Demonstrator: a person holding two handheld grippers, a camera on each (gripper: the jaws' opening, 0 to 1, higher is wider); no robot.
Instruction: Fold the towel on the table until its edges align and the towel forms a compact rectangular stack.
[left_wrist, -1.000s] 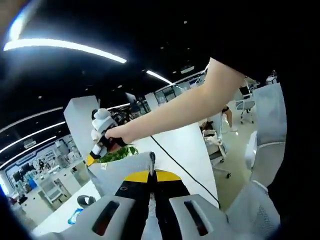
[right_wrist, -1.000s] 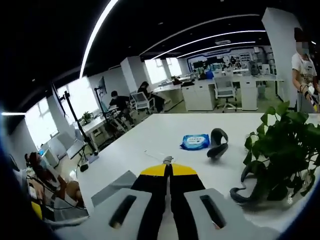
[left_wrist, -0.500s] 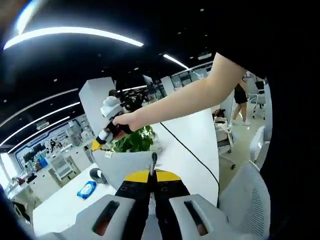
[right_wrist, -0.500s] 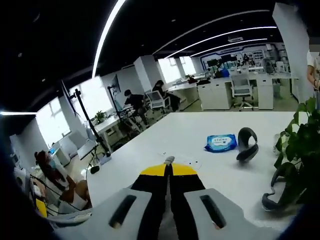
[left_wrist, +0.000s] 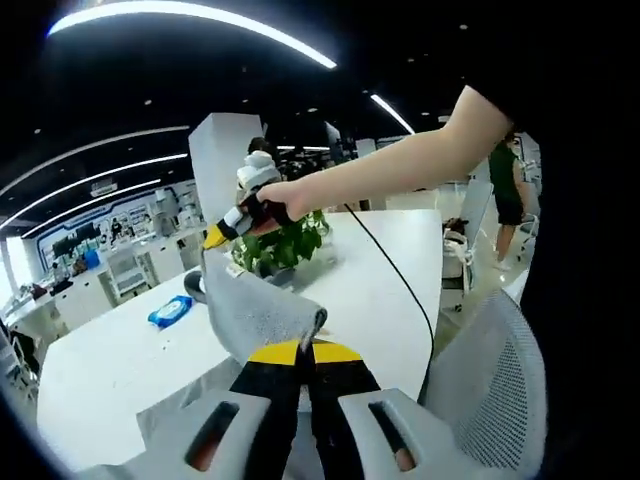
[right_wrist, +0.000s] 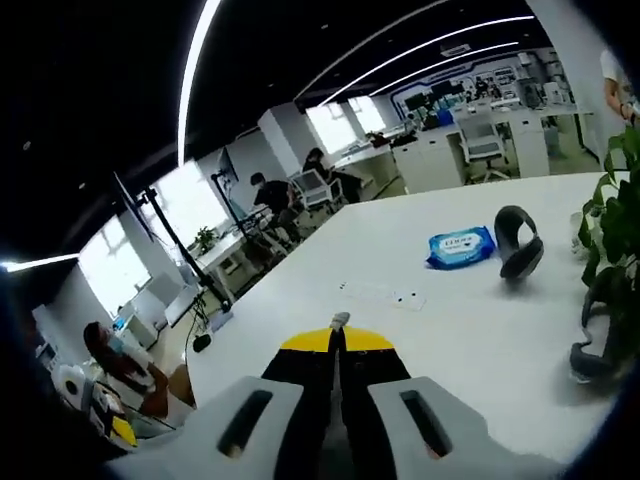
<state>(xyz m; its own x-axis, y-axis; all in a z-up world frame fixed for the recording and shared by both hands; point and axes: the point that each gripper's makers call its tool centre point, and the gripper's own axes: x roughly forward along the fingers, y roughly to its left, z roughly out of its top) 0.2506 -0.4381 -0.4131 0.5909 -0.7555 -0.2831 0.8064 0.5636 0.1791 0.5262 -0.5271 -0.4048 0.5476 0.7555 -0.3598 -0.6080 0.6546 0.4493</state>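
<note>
In the left gripper view the grey towel (left_wrist: 255, 305) hangs above the white table (left_wrist: 120, 360), stretched between two held corners. My left gripper (left_wrist: 303, 348) is shut on one corner, which pokes out past its yellow tips. A person's hand holds my right gripper (left_wrist: 214, 240) up and to the left, in front of the plant, shut on the towel's other corner. In the right gripper view my right gripper (right_wrist: 338, 335) is shut, with a small grey tip of the towel (right_wrist: 339, 320) showing between its jaws.
A potted plant (left_wrist: 282, 245) stands on the table behind the towel, and a black cable (left_wrist: 400, 290) runs across the tabletop. A blue wipes packet (right_wrist: 459, 247) and a black curved object (right_wrist: 519, 240) lie farther out. A white mesh chair (left_wrist: 490, 385) stands beside the table.
Both cameras have swung, so more tabletop shows. In the left gripper view the towel now spreads wider between the two grippers, and the right gripper sits higher above the plant.
</note>
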